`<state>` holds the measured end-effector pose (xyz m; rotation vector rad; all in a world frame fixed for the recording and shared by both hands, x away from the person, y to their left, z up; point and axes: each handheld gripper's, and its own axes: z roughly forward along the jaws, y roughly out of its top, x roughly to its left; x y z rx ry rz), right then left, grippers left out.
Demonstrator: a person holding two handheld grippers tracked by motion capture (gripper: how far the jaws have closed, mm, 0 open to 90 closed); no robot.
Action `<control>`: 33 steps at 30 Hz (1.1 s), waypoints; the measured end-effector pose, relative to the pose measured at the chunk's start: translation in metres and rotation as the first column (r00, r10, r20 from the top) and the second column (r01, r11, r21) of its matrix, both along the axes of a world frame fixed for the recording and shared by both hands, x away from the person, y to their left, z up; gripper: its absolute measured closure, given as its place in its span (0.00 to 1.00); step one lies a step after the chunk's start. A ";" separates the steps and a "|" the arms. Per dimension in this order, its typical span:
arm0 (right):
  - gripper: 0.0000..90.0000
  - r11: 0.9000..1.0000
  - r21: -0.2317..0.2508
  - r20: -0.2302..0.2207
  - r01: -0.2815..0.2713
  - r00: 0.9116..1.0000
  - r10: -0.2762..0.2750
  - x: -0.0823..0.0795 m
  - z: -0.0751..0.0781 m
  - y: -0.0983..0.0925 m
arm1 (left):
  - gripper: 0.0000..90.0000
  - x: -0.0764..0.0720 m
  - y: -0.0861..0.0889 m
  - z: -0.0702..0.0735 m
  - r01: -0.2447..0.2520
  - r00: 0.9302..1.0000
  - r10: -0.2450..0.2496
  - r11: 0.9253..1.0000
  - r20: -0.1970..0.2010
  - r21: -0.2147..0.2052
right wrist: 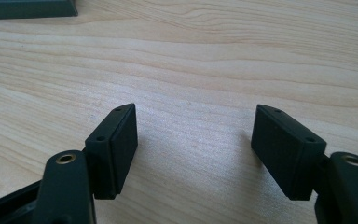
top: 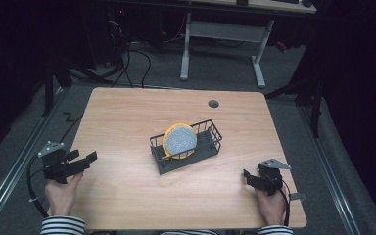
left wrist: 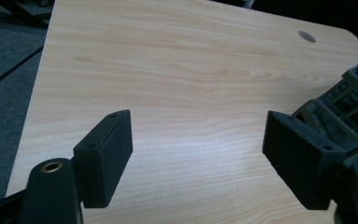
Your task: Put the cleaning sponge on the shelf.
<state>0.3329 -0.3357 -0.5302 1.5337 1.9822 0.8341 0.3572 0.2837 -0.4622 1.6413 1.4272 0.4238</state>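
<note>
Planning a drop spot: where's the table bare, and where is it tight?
Bare wood runs along the far edge by the grommet hole, down the left side past the left claw, and between the wire rack and the right claw. The only crowded spot is mid-table, where the rack holds the yellow-rimmed plate.

Striped sleeves (top: 62,225), black hand-held gripper (top: 85,160) with grey plate, trailing black cable, brass screws
</note>
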 end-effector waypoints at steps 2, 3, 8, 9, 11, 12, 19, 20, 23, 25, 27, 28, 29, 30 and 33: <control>0.35 1.000 0.000 0.000 0.000 1.000 0.000 0.000 0.000 0.000 | 0.28 -0.001 0.000 -0.004 -0.003 1.000 0.003 1.000 -0.010 0.001; 0.35 1.000 0.000 0.000 0.000 1.000 0.000 0.000 0.000 0.000 | 0.28 -0.001 0.000 -0.006 -0.006 1.000 0.006 1.000 -0.011 0.006; 0.35 1.000 0.000 0.000 0.000 1.000 0.000 0.000 0.000 0.000 | 0.28 -0.002 -0.002 -0.016 -0.009 1.000 0.009 1.000 -0.022 0.010; 0.35 1.000 0.000 0.000 0.000 1.000 0.000 0.000 0.000 0.000 | 0.28 -0.002 -0.003 -0.019 -0.009 1.000 0.009 1.000 -0.026 0.014; 0.35 1.000 0.000 0.000 0.000 1.000 0.000 0.000 0.000 0.000 | 0.28 -0.002 -0.004 -0.027 -0.009 0.999 0.010 1.000 -0.044 0.018; 0.35 1.000 0.000 0.000 0.000 1.000 0.000 0.000 0.000 0.000 | 0.28 -0.002 -0.004 -0.027 -0.009 0.999 0.010 1.000 -0.044 0.018; 0.35 1.000 0.000 0.000 0.000 1.000 0.000 0.000 0.000 0.000 | 0.27 -0.001 -0.011 -0.048 -0.011 0.998 0.013 1.000 -0.069 0.023; 0.35 1.000 0.000 0.000 0.000 1.000 0.000 0.000 0.000 0.000 | 0.27 -0.001 -0.011 -0.048 -0.011 0.998 0.013 1.000 -0.069 0.023; 0.35 1.000 0.000 0.000 0.000 1.000 0.000 0.000 0.000 0.000 | 0.27 0.000 -0.014 -0.054 -0.010 0.997 0.012 0.999 -0.076 0.034; 0.35 1.000 0.000 0.000 0.000 1.000 0.000 0.000 0.000 0.000 | 0.27 0.000 -0.016 -0.059 -0.014 0.997 0.018 0.999 -0.077 0.050; 0.35 1.000 0.000 0.000 0.000 1.000 0.000 0.000 0.000 0.000 | 0.27 0.000 -0.017 -0.060 -0.018 0.997 0.022 0.998 -0.076 0.056; 0.35 1.000 0.000 0.000 0.000 1.000 0.000 0.000 0.000 0.000 | 0.27 0.000 -0.018 -0.061 -0.019 0.997 0.024 0.998 -0.076 0.067; 0.35 1.000 0.000 0.000 0.000 1.000 0.000 0.000 0.000 0.000 | 0.27 0.001 -0.020 -0.062 -0.021 0.997 0.026 0.997 -0.074 0.074; 0.35 1.000 0.000 0.000 0.000 1.000 0.000 0.000 0.000 0.000 | 0.27 0.001 -0.021 -0.064 -0.021 0.997 0.027 0.996 -0.075 0.083; 0.35 1.000 0.000 0.000 0.000 1.000 0.000 0.000 0.000 0.000 | 0.27 0.003 -0.026 -0.068 -0.021 0.996 0.031 0.992 -0.078 0.122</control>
